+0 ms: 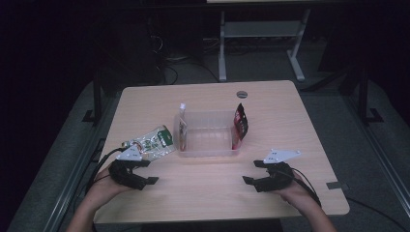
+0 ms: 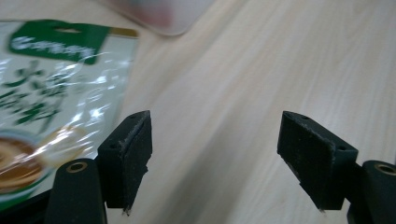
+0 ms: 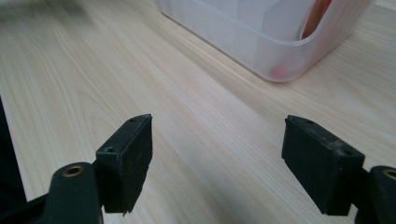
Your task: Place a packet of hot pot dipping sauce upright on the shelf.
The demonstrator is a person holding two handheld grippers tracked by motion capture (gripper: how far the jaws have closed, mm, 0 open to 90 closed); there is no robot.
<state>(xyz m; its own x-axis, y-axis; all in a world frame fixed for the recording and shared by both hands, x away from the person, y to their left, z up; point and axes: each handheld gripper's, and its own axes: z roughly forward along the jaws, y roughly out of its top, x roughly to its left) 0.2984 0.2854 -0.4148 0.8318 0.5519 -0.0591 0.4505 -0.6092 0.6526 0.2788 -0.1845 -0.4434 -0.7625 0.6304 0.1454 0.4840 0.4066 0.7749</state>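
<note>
1. High view showed my left gripper near the left front of the wooden table, jaws wide apart and holding nothing, just near of the green-and-white food pouch that lay flat on the wood.
2. My right gripper sat near the right front, its jaws also spread wide and empty, well apart from the pouch.
3. Between and beyond them stood the clear plastic bin, near the table's middle. A pale sachet leaned upright against its left wall and a dark red packet against its right wall; I judged they were stood on edge to leave the middle free.
4. Left gripper view put the pouch to the left of my open jaws, with bare wood between the pads, so I judged I was lining up to pick it for the bin.
5. Right gripper view looked across bare wood to a rounded corner of the bin, something red showing through its wall.
6. Beyond the pale wood grain the room was dark: grey floor, a white desk frame far back, cables trailing.
</note>
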